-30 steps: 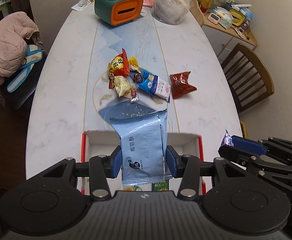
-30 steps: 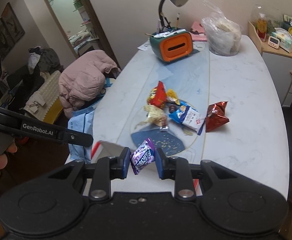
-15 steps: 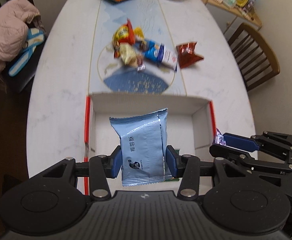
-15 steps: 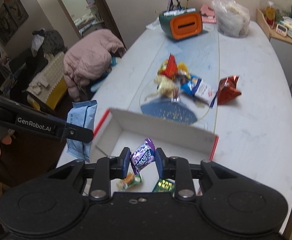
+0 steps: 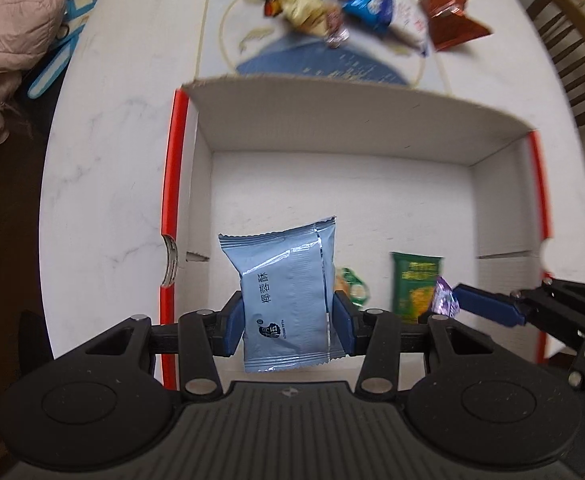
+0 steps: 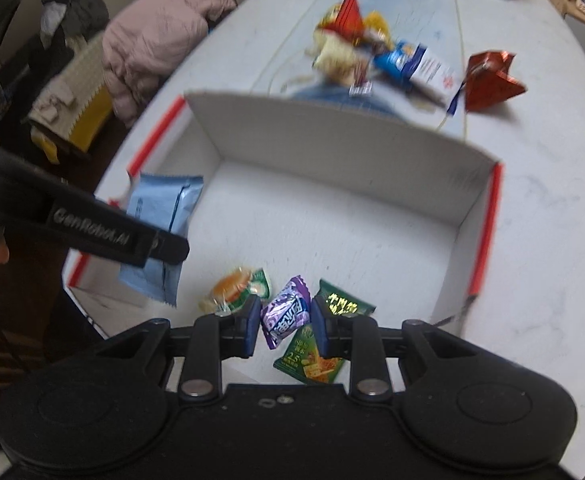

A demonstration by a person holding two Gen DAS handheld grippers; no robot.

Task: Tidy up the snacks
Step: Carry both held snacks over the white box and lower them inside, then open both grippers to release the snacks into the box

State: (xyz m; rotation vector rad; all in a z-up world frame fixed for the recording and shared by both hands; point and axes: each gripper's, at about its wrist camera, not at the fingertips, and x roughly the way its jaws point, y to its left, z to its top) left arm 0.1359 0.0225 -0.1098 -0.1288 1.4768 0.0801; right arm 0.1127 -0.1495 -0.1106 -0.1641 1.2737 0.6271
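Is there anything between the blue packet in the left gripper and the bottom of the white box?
Nothing visible. The left gripper holds the blue packet over a bare patch of the white box. The orange-green snack and green packet lie off to the side.

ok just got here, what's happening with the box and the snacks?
A person is sorting snacks into a white cardboard box with red edges, using a pair of tongs in each hand. The left tongs grip a pale blue packet over the box. The right tongs grip a small purple candy just above the box floor. An orange-and-green snack and a green packet already lie inside. A pile of snacks waits on the table beyond the box.
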